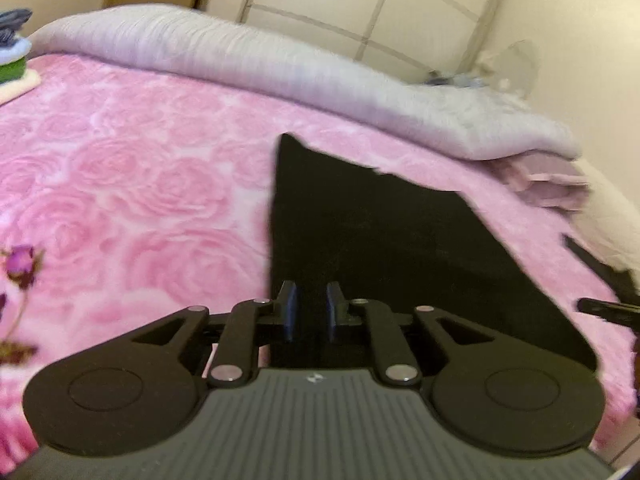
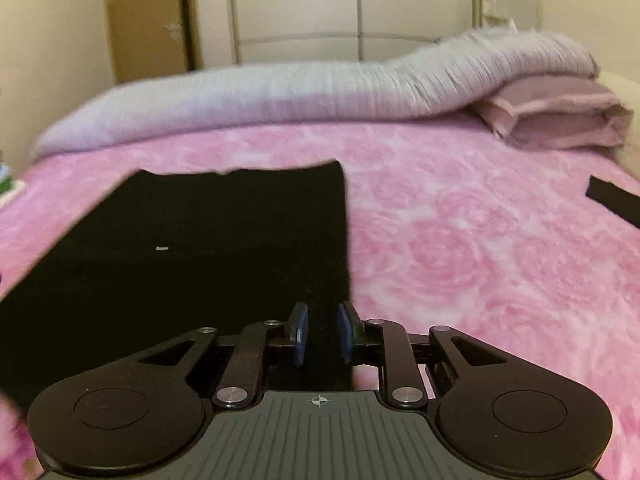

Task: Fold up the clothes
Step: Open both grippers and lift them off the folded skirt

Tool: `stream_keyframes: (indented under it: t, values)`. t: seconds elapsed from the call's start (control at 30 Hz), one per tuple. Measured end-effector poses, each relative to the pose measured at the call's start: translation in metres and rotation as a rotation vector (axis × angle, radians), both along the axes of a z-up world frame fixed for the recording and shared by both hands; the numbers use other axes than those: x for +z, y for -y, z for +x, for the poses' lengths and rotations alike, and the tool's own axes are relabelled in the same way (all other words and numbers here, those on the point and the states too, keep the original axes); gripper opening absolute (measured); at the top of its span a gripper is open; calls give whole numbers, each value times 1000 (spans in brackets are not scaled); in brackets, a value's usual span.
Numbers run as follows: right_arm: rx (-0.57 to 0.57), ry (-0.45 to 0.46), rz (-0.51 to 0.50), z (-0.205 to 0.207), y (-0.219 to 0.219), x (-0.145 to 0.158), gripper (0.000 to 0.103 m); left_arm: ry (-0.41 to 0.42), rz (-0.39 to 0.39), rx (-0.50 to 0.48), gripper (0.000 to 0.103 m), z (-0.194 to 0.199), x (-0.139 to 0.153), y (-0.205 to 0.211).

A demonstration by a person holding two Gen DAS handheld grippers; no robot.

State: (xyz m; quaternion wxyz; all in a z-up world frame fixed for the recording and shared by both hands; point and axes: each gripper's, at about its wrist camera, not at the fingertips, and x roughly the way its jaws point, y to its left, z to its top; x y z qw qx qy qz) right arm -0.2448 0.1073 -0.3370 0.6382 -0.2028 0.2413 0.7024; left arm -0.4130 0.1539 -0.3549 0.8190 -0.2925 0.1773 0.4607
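Two grippers are seen over a bed covered by a pink rose-patterned blanket [image 1: 120, 168], each viewed from its own wrist camera. A black garment [image 1: 380, 240] is spread flat on the blanket, folded into a roughly rectangular shape with a straight far edge.

In the left wrist view, the left gripper [image 1: 311, 312] is held above the near left edge of the black garment, close to its left side. Its blue pads [image 1: 291, 312] are set a narrow gap apart, and dark cloth is seen through the gap; whether the pads press on the fabric cannot be told from the blurred picture.

In the right wrist view, the right gripper [image 2: 323, 334] is placed over the near right corner of the same garment [image 2: 180, 240], whose right edge runs just beside the right-hand pad. The jaws are likewise narrowly parted, with black cloth visible between them; a grip on it cannot be confirmed.

Along the far side of the bed, a pale grey ribbed duvet [image 2: 280, 92] is bunched up, and a folded mauve pillow [image 2: 560, 120] is tucked under its right end. A metal headboard [image 2: 356, 8] is seen against the wall behind. A second black strip of fabric [image 2: 616, 200] lies well apart at the right edge of the blanket. A small stack of folded items [image 1: 14, 52] is seen at the far left.
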Motion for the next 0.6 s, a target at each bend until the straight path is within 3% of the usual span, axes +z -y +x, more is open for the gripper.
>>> stream_keyframes:
  t: [0.1,0.17,0.23,0.3,0.33,0.37,0.4,0.43,0.53,0.6]
  values:
    - [71,-17,-27,-11,27,-11,21,-63,-35,-44,14,6,-12,24]
    - [32,-11,-56,-8,37,-24,21,-105,-71,4,9,4,-26,32]
    - [-15,-33,-80,-4,48,-32,21,-26,-93,72,9,-10,-22,44]
    - [-94,-161,-86,8,62,-22,21,67,-126,140,14,-25,-16,57]
    - [-133,-225,-89,14,69,-16,25,106,-144,170,28,-31,-15,63]
    - [-172,-306,-97,21,75,-14,32,164,-173,211,37,-38,-16,69]
    - [-212,-410,-113,29,81,-17,50,226,-202,242,44,-43,-17,72]
    - [-243,-509,-128,35,85,-22,61,299,-241,264,44,-49,-22,73]
    - [-305,-768,-166,48,91,-45,62,486,-375,338,44,-58,-46,68]
    - [-347,-873,-164,55,86,-57,62,546,-414,386,44,-60,-58,61]
